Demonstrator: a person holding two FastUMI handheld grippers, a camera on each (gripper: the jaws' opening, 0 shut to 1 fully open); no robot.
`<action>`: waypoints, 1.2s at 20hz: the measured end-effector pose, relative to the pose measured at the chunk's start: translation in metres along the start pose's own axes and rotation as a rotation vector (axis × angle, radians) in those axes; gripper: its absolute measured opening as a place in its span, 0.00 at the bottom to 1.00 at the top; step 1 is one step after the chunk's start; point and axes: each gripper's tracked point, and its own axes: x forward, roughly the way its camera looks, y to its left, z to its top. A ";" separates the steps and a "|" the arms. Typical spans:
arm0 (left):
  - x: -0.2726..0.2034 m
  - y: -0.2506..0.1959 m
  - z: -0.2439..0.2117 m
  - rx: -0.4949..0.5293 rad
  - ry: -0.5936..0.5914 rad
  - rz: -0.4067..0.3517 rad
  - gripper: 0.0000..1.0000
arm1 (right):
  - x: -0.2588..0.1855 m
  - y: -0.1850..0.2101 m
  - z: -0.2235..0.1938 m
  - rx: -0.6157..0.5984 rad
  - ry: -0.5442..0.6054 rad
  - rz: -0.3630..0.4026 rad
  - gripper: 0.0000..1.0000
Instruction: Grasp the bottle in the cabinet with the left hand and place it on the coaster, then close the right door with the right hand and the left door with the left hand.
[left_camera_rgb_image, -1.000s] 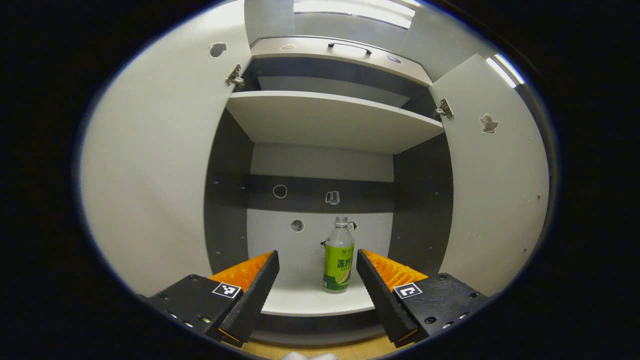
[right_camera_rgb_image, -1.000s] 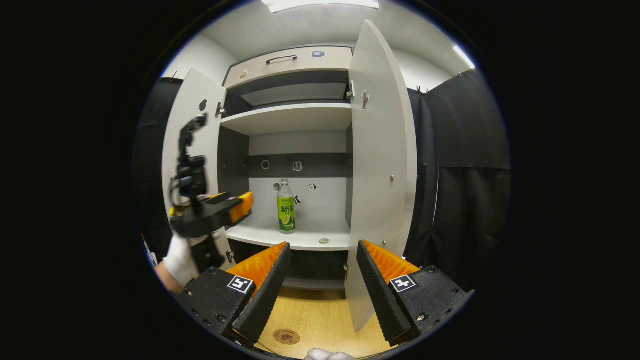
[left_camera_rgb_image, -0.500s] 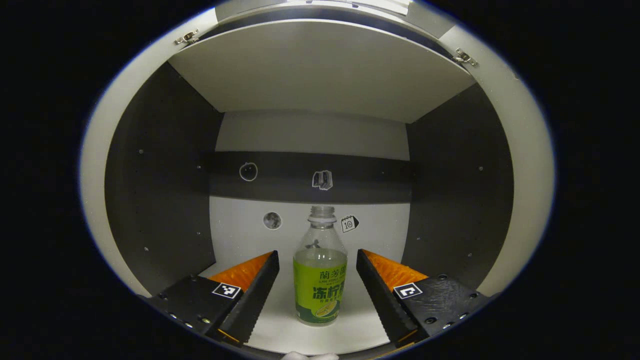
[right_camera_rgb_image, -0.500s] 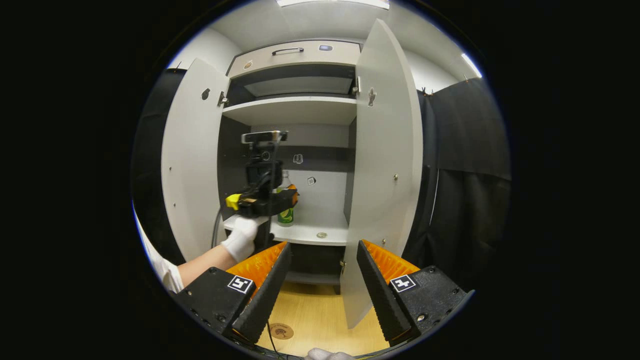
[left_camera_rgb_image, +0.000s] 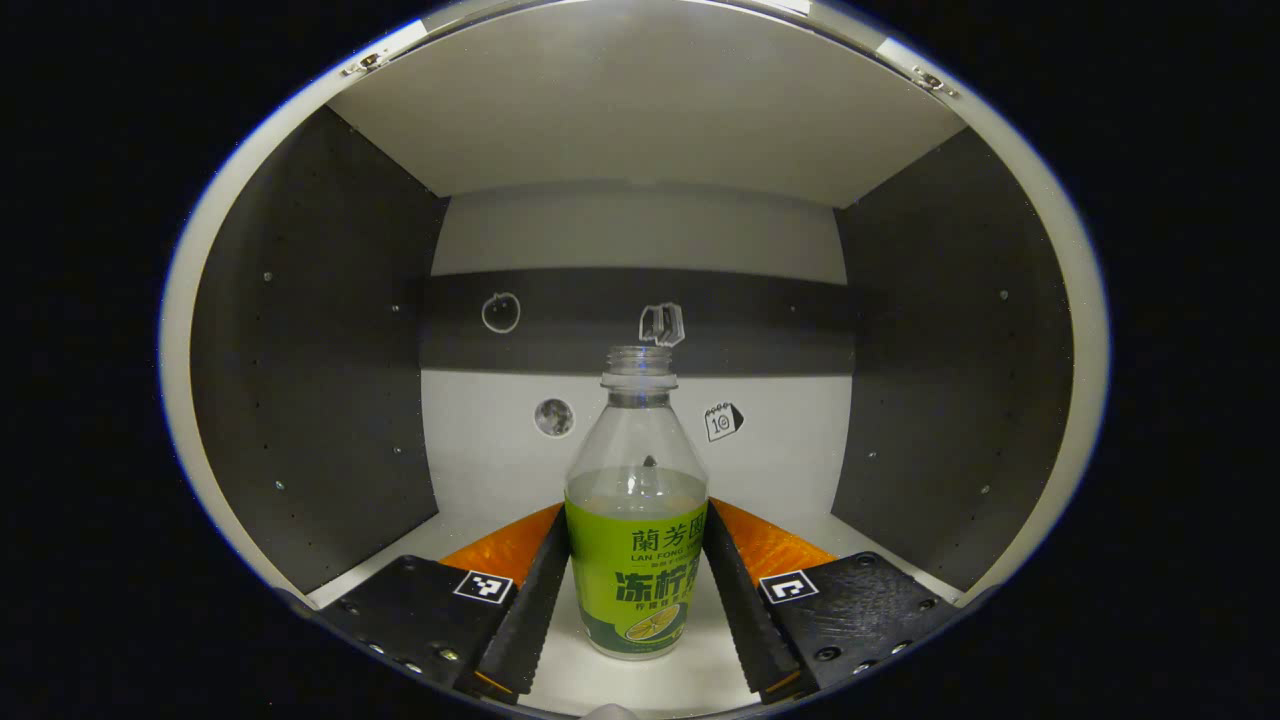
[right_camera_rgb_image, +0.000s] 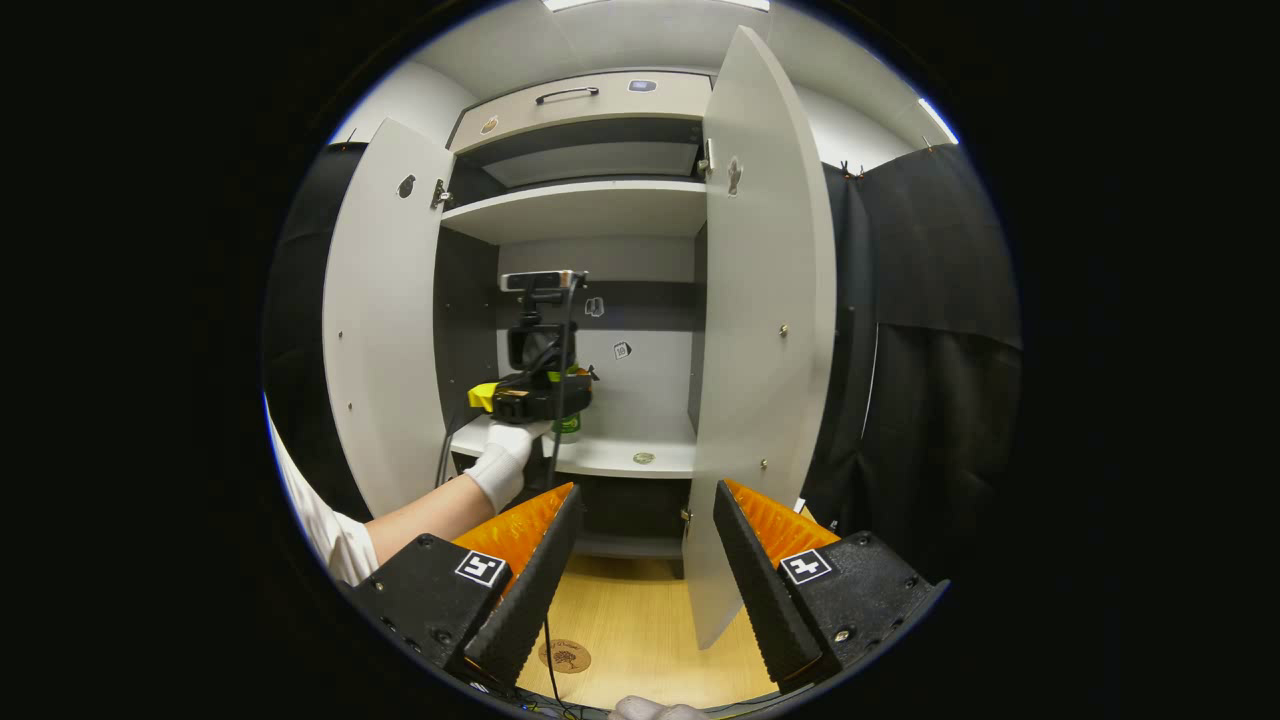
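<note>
The clear bottle (left_camera_rgb_image: 636, 560) with a green label and no cap stands upright on the lower cabinet shelf (left_camera_rgb_image: 690, 670). My left gripper (left_camera_rgb_image: 636, 508) is inside the cabinet, one finger pressed on each side of the bottle's label. In the right gripper view a gloved hand (right_camera_rgb_image: 503, 452) holds the left gripper (right_camera_rgb_image: 540, 395) at the shelf and hides most of the bottle (right_camera_rgb_image: 569, 425). My right gripper (right_camera_rgb_image: 645, 490) hangs open and holds nothing, well in front of the cabinet. The round brown coaster (right_camera_rgb_image: 565, 656) lies on the wooden surface below. Both doors stand open: left door (right_camera_rgb_image: 385, 330), right door (right_camera_rgb_image: 765, 330).
A small round disc (right_camera_rgb_image: 644, 458) lies on the lower shelf to the right of the bottle. An upper shelf (right_camera_rgb_image: 585, 208) and a drawer with a handle (right_camera_rgb_image: 565, 93) sit above. Black cloth (right_camera_rgb_image: 930, 350) hangs right of the cabinet.
My left gripper went deeper into the cabinet, and its fingers narrowed until they met the bottle's sides. The right gripper has barely moved.
</note>
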 end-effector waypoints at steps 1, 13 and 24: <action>-0.011 0.000 0.009 0.002 -0.017 -0.009 0.74 | -0.001 -0.003 0.001 0.000 -0.004 -0.005 0.82; -0.220 -0.021 -0.028 0.028 -0.029 -0.197 0.74 | -0.031 -0.022 -0.036 0.040 0.037 -0.009 0.82; -0.328 -0.048 -0.171 -0.007 0.049 -0.382 0.74 | -0.051 -0.034 -0.062 0.013 0.118 -0.029 0.82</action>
